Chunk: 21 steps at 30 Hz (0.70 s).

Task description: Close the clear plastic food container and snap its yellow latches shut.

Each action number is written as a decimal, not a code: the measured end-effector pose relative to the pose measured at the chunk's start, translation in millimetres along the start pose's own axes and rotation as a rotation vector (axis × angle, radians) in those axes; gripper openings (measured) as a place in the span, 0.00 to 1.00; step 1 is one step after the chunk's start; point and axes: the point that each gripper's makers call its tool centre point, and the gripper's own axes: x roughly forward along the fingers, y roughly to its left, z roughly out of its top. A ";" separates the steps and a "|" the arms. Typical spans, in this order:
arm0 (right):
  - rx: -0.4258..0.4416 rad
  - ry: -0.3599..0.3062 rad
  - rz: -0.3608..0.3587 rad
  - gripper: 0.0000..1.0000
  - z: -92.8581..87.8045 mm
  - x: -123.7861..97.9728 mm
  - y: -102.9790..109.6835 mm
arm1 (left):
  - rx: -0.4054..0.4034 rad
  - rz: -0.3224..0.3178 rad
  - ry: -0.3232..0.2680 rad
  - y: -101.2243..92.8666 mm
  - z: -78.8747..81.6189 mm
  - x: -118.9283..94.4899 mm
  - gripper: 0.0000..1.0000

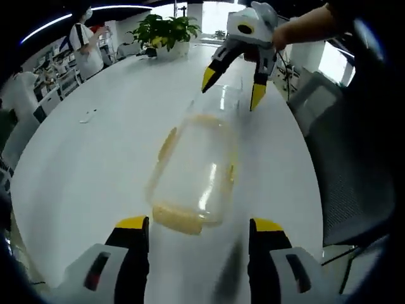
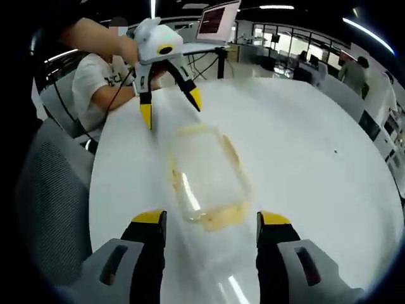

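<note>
Clear container [image 1: 193,171] with yellow latches lies on white table [image 1: 95,158], between left gripper [image 1: 197,235] and right gripper [image 2: 210,231]; both spread wide, grasping nothing.

container [image 1: 195,171] motion-blurred | yellow latches [image 2: 223,218] indistinct | lid position unclear

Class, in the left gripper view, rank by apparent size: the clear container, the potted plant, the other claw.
1. clear container
2-3. other claw and potted plant: alike in apparent size; differing distances make ranking unsure.
</note>
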 end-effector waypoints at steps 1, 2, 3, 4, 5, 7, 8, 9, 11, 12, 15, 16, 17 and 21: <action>-0.003 0.008 0.002 0.54 -0.8 1.2 -1.6 | 0.017 -0.002 0.012 2.0 -2.0 1.7 0.58; -0.011 0.019 0.004 0.54 -2.2 2.8 -4.1 | 0.036 0.002 0.026 4.3 -2.6 3.0 0.58; -0.015 0.026 0.009 0.54 -2.8 3.7 -5.4 | 0.044 0.001 0.030 4.2 -1.3 3.0 0.57; -0.016 0.032 0.016 0.54 -3.1 4.9 -6.8 | 0.052 -0.003 0.032 5.5 -0.5 3.8 0.58; -0.015 0.036 0.019 0.54 -3.3 5.4 -7.8 | 0.059 -0.004 0.030 7.0 0.2 4.1 0.58; -0.012 0.039 0.029 0.54 -2.4 6.7 -8.7 | 0.062 -0.003 0.029 10.8 1.2 4.7 0.58; -0.010 0.043 0.031 0.54 -1.5 8.1 -9.0 | 0.071 -0.004 0.036 12.2 0.3 5.3 0.58; -0.012 0.048 0.035 0.54 -1.6 9.2 -8.8 | 0.088 -0.005 0.048 13.4 -1.6 5.8 0.57; -0.031 0.062 0.042 0.54 -2.5 12.5 -7.4 | 0.106 -0.010 0.066 15.0 -5.2 8.0 0.57; -0.043 0.071 0.049 0.54 -3.2 14.2 -6.4 | 0.110 -0.016 0.067 15.9 -5.4 8.9 0.55; -0.103 0.112 0.069 0.54 -8.0 20.4 -4.8 | 0.134 -0.021 0.085 19.2 -6.2 9.8 0.54; -0.100 0.115 0.069 0.54 -8.2 21.4 -4.4 | 0.142 -0.023 0.090 19.9 -6.3 10.0 0.54; -0.100 0.109 0.070 0.55 -6.7 23.3 -4.8 | 0.150 -0.022 0.092 22.1 -6.4 11.9 0.54; -0.114 0.128 0.078 0.54 -7.8 26.7 -7.4 | 0.153 -0.032 0.096 23.0 -5.2 14.2 0.54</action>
